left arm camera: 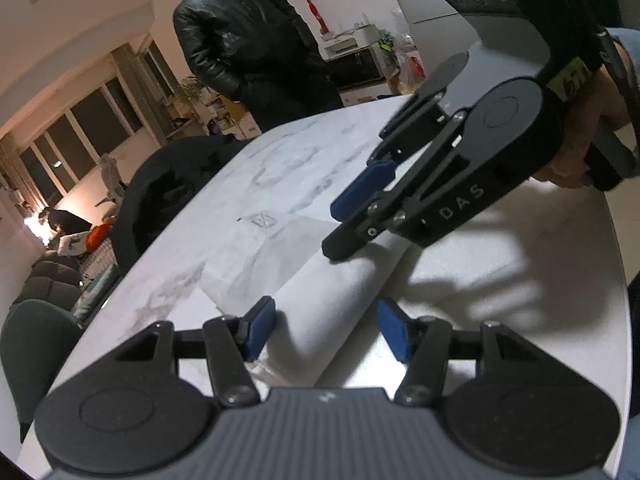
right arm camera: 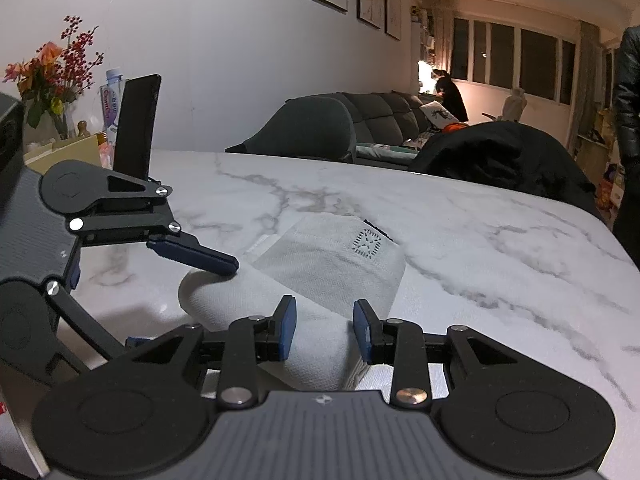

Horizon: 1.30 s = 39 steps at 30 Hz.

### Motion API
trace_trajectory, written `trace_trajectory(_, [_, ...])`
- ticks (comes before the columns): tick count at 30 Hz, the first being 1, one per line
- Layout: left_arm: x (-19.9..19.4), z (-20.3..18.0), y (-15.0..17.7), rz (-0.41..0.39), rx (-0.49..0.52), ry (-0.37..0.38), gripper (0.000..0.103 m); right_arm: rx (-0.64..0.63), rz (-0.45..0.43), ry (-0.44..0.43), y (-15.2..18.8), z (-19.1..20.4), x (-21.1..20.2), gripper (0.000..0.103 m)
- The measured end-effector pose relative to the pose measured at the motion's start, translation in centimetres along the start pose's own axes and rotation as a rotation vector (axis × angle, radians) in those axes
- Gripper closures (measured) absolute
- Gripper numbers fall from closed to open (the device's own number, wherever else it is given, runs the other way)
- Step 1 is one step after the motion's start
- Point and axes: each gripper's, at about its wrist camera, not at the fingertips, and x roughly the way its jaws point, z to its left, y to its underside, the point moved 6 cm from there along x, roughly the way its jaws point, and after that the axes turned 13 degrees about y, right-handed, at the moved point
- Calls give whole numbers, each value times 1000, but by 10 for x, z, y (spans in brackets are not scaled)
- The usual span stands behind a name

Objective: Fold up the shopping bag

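Note:
A white fabric shopping bag with a small square logo lies partly folded on the marble table; one end is curled into a soft roll. My right gripper is open, its blue pads on either side of a raised fold of the bag. In the left wrist view the bag lies flat under my open left gripper, and the right gripper comes in from the right with its lower fingertip on the cloth. The left gripper appears at the left of the right wrist view, one finger resting on the roll.
A person in a black leather jacket stands at the table's far side. A dark coat hangs over a chair there. An upright black phone, a water bottle and flowers stand at the far left.

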Motion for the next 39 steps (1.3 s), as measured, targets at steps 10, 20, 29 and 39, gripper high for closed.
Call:
trace_trajectory(10, [-1, 12, 2, -16, -47, 62, 49, -77, -33, -157, 4, -12, -12, 67])
trace_trajectory(20, [1, 20, 4, 17, -44, 98, 49, -384, -99, -156, 1, 13, -27, 54])
trace_trajectory(29, [0, 25, 3, -6, -71, 136, 49, -580, -56, -137, 18, 27, -11, 52])
trace_trajectory(39, [9, 31, 0, -1, -35, 143, 48, -523, 16, -195, 10, 10, 7, 53])
